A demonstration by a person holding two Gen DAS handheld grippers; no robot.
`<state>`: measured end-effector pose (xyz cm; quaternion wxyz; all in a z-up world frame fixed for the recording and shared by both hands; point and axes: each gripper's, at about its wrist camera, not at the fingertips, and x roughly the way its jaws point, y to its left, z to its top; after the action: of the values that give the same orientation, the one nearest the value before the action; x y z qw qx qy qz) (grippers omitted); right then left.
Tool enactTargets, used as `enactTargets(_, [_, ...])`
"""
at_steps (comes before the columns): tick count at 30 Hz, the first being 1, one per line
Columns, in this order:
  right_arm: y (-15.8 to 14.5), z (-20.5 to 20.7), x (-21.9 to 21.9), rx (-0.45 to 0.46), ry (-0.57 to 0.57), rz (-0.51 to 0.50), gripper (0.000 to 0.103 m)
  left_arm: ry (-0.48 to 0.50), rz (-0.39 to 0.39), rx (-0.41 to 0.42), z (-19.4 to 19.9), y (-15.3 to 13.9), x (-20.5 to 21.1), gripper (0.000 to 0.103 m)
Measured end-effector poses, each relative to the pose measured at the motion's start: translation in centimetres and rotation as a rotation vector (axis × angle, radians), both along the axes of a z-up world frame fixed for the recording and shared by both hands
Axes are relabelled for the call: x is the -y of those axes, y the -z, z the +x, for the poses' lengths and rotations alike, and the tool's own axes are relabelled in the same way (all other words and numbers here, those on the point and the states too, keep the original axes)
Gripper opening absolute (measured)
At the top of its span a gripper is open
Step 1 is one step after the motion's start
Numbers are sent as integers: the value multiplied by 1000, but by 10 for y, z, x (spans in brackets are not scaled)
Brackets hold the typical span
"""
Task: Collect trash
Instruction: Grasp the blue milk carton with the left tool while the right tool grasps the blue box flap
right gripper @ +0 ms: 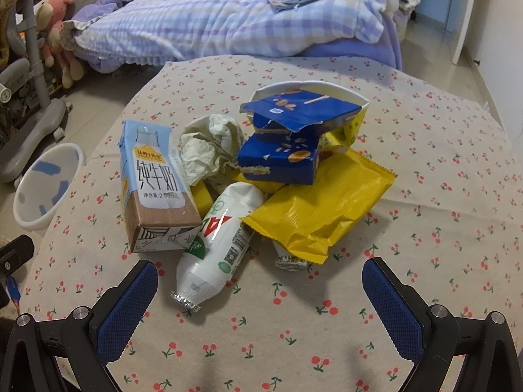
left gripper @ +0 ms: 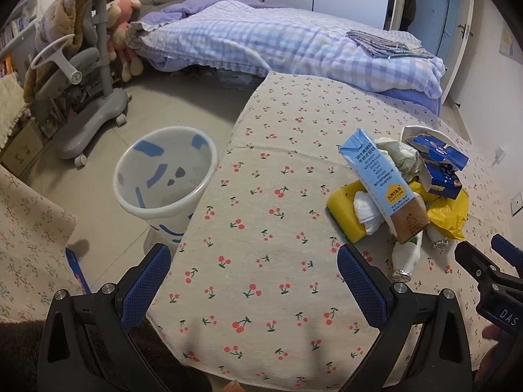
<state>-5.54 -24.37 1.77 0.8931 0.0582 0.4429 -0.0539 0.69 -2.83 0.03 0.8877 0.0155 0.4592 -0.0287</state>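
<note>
A heap of trash lies on the cherry-print tablecloth (right gripper: pixel 294 343): a blue milk carton (right gripper: pixel 153 183), a white squashed bottle (right gripper: pixel 219 245), a yellow wrapper (right gripper: pixel 320 209), a torn blue box (right gripper: pixel 287 156), crumpled paper (right gripper: pixel 209 147) and a white paper bowl (right gripper: pixel 310 86). My right gripper (right gripper: pixel 261 281) is open just in front of the bottle, holding nothing. My left gripper (left gripper: pixel 253 268) is open over the table's left edge, with the carton (left gripper: pixel 382 183) and a yellow sponge (left gripper: pixel 343 215) to its right. The white bin (left gripper: pixel 166 176) stands on the floor to the left of the table.
A bed with a checked purple quilt (left gripper: pixel 294 42) fills the back. A grey wheeled chair (left gripper: pixel 81 91) draped with a brown blanket stands at the left by plush toys. Tiled floor (left gripper: pixel 183 98) lies between bed, chair and bin. A door (left gripper: pixel 434 16) is at the far right.
</note>
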Motion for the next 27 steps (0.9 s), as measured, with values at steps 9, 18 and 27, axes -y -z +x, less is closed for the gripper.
enactTargets(9, [-12,12,45,-34,43,121,103,177,-92,-151,36,-15,32,102])
enactTargets(18, [-19,47,111,-105,118,219,103,307,-178,-271,93,-11,76,76])
enactTargets(27, [-12,77,143,-138,152,344,103,332,-254,-350,113,15,97,47])
